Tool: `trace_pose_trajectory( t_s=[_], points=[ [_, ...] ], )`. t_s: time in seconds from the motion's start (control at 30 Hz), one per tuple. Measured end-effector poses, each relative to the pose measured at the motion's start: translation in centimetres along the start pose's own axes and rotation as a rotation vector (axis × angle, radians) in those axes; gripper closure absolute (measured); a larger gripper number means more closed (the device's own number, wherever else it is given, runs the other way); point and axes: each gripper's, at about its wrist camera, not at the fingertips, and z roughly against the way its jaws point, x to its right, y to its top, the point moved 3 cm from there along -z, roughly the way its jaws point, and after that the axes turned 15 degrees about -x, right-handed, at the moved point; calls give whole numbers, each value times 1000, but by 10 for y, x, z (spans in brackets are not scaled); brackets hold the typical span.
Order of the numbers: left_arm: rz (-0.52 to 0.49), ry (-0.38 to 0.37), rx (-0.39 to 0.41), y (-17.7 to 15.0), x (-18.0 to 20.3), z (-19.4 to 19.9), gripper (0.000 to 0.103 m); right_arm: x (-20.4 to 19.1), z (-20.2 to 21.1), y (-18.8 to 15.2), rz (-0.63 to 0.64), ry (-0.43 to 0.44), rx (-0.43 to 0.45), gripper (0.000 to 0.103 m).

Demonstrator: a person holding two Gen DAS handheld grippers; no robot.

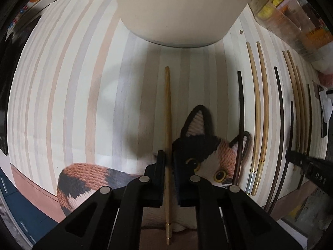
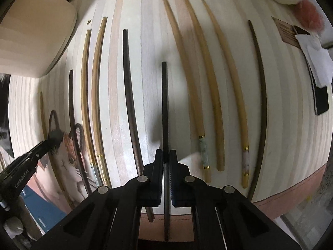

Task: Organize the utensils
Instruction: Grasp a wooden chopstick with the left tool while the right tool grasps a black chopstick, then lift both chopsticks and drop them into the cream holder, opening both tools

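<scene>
Chopsticks: a row on the striped mat (image 2: 149, 48).
Left gripper (image 1: 169, 158): clamped on a light wooden chopstick (image 1: 167, 112) pointing toward 12 o'clock.
Right gripper (image 2: 165, 156): clamped on a black chopstick (image 2: 164, 104), likewise toward 12 o'clock.

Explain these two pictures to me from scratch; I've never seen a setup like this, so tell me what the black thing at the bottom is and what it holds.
There is no robot: a person carries a hand-held gripper in each hand, each with a camera looking along its two black fingers. The left camera shows the left gripper shut on a light wooden chopstick. The right camera shows the right gripper shut on a black chopstick. Beneath lies a striped mat with a cat picture, more loose chopsticks, and a cream container.
</scene>
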Motion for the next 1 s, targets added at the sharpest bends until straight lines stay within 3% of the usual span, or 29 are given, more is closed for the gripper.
trace_pose_trajectory(
  t_s=[0.2,0.37,0.6,0.73,1.0],
  points=[
    [-88,104,-13,17,33,-7,96,-8,5,19,81,-113,-95,96],
    [-111,116,-42,27,44,-8,98,-26,-1,29,83,-151,-126,96],
    [-84,149,34,21,60,-18,99,-15,-4,14,32,-95,-21,97],
    [-54,114,80,13,63,-5,99,-5,6,0,29,-46,35,98],
    [-40,97,204,-4,71,36,99,0,65,-37,97,15,176,98]
  ],
)
